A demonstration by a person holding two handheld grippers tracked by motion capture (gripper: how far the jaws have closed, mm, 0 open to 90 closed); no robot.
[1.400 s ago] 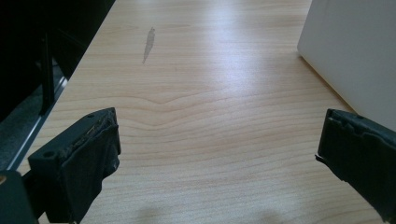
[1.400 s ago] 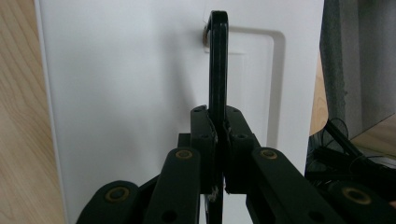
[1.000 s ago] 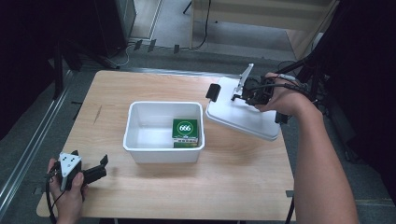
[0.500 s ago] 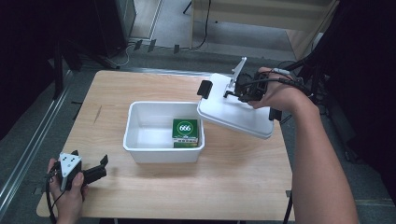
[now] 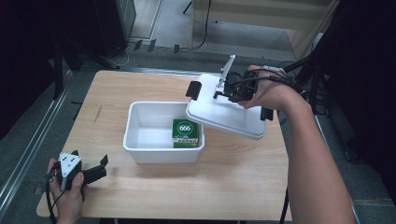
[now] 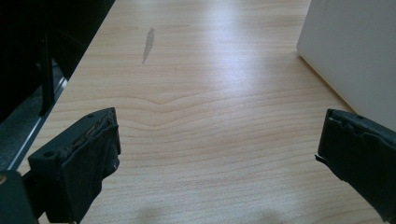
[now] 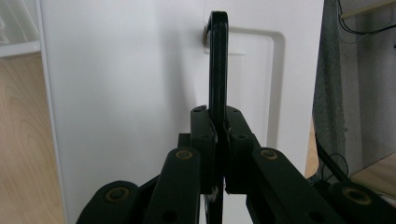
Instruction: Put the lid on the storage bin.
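Observation:
A white bin [image 5: 140, 150] stands mid-table with a green box marked 666 [image 5: 185, 132] inside at its right end. My right gripper [image 5: 228, 92] is shut on the black handle [image 7: 217, 60] of the white lid [image 5: 229, 117], which hangs tilted with its left edge over the bin's right end. In the right gripper view the jaws pinch the handle [image 7: 219, 135] above the lid's top face [image 7: 121, 93]. My left gripper [image 5: 100, 167] rests open at the table's front left corner, its jaws wide apart [image 6: 219, 154] over bare wood, with the bin's wall [image 6: 355, 51] ahead to the right.
The lid carries black clips at its ends [image 5: 193, 89] [image 5: 266, 113]. A grey smear [image 6: 148, 44] marks the wood left of the bin. Beyond the table's far edge lie cables on the floor [image 5: 154, 45], and a wooden cabinet [image 5: 261, 18] stands behind.
The right gripper has lifted the lid off the table at the right and carried it leftward, so its edge now overlaps the bin. The left gripper has stayed put.

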